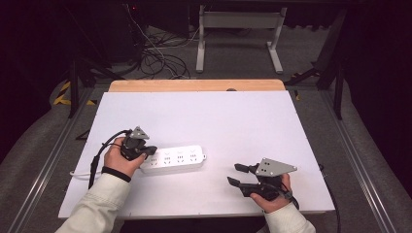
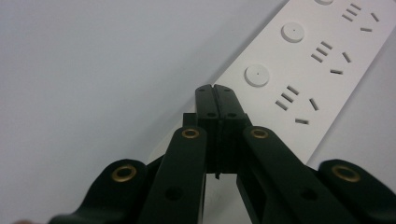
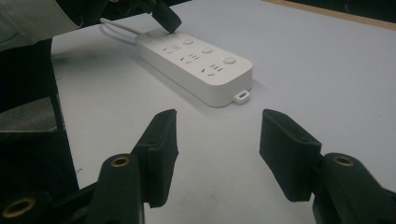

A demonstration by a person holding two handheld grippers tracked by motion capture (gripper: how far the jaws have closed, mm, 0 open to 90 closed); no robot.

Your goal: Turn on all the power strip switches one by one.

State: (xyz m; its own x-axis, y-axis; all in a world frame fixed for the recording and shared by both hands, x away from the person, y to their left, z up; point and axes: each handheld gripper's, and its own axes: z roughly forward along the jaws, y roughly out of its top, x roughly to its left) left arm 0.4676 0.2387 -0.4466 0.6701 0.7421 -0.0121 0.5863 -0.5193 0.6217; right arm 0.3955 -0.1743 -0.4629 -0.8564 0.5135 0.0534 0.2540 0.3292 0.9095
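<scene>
A white power strip [image 1: 177,159] [image 2: 317,70] [image 3: 196,65] with several sockets and round buttons lies flat on the white table top [image 1: 218,116], left of centre. My left gripper [image 1: 151,150] [image 2: 216,91] is shut with nothing between its jaws. Its tips point down at the strip's left end, beside the nearest round button [image 2: 257,75]; whether they touch it I cannot tell. The right gripper view has the left gripper [image 3: 167,18] at that same end. My right gripper [image 1: 234,174] [image 3: 217,135] stands open and empty near the front right, aimed at the strip.
The strip's white cable [image 1: 77,173] [image 3: 114,28] runs off its left end toward the table's left edge. A wooden strip [image 1: 194,85] borders the far edge. Beyond it are floor cables [image 1: 155,58] and a white table frame [image 1: 238,29].
</scene>
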